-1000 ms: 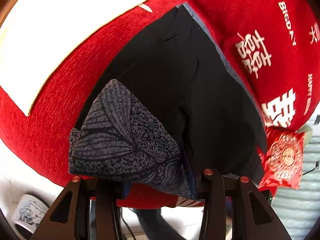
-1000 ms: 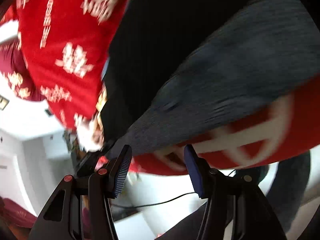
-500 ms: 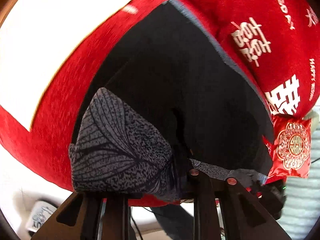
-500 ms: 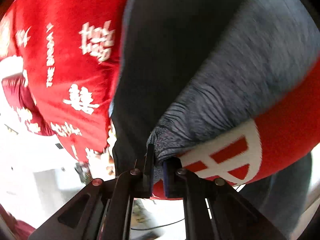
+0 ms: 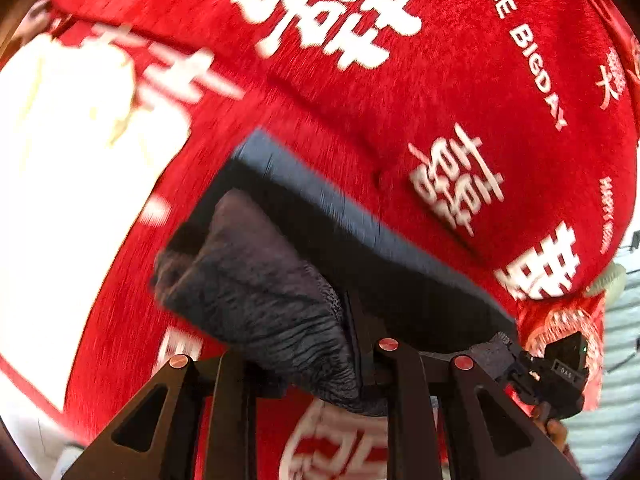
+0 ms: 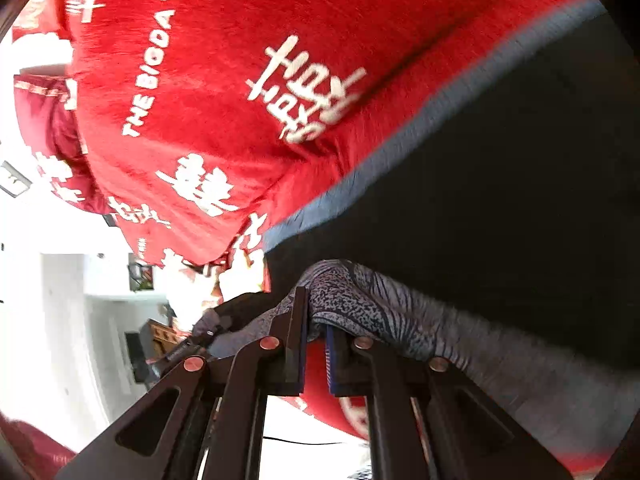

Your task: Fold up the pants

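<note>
**Bring both corners over together**

While both grippers hold a bit of the pants, the job is to carry that edge across evenly. In the left wrist view, the left gripper [image 5: 362, 354] is clenched on a bunch of the grey patterned cloth, low in the middle of the frame. In the right wrist view, the right gripper [image 6: 314, 350] has its two fingers nearly together, with the same grey cloth draped over their tips and pinched there, also low in the middle.

The pants [image 5: 360, 256] are dark, almost black, with a bluish edge that runs from the middle of the left view down to the lower right. They lie on a red blanket [image 5: 420, 92] with white letters and signs on it. The blanket fills the top of both views. A white patch [image 5: 68, 168] sits at the left side of the left view; I cannot tell what it is. The other gripper's black body [image 5: 560, 368] peeks in at the lower right of that view, so the two grippers are near each other.

To do this step well, I think both grippers should move at the same speed and the same height. That should keep the fold line straight. The grip must stay firm, because soft cloth can slip out. The cloth should stay a little tight between the two grippers, so no wrinkles get trapped under it. Lay the held edge down so it lines up with the bluish edge, and let go only when it rests flat.
</note>
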The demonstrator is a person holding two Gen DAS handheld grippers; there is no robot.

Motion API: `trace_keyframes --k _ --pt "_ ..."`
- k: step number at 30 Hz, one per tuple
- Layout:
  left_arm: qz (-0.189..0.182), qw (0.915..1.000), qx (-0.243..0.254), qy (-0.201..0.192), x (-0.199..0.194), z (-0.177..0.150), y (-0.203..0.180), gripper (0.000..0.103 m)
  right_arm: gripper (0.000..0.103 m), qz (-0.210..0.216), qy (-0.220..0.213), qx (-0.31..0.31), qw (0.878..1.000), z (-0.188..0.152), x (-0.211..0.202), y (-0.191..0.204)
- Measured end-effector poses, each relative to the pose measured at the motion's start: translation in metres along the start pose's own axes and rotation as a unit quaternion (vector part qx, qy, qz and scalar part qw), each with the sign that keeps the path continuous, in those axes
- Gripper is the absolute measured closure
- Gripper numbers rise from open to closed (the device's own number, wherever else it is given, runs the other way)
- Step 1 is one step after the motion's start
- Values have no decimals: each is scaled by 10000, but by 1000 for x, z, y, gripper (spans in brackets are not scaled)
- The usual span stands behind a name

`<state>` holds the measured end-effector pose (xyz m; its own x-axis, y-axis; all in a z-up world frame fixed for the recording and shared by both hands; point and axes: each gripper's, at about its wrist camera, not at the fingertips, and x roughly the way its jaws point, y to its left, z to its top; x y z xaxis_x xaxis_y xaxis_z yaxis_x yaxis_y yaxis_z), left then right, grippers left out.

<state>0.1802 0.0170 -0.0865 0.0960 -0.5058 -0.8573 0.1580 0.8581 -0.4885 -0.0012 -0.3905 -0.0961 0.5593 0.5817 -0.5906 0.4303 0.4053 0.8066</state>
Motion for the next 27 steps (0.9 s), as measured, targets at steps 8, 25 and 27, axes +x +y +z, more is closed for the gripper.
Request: trace_keyframes --k 8,25,27 --pt "979 9951 114 -93 108 56 -5 71 94 -986 863 1 9914 104 89 -52" --pt "2058 9769 562 -86 68 35 -32 31 52 -1112 1456 -1934 9639 63 118 53" --pt "2151 9746 630 -23 96 36 -33 31 51 -1333 1640 -2115 9542 68 155 52"
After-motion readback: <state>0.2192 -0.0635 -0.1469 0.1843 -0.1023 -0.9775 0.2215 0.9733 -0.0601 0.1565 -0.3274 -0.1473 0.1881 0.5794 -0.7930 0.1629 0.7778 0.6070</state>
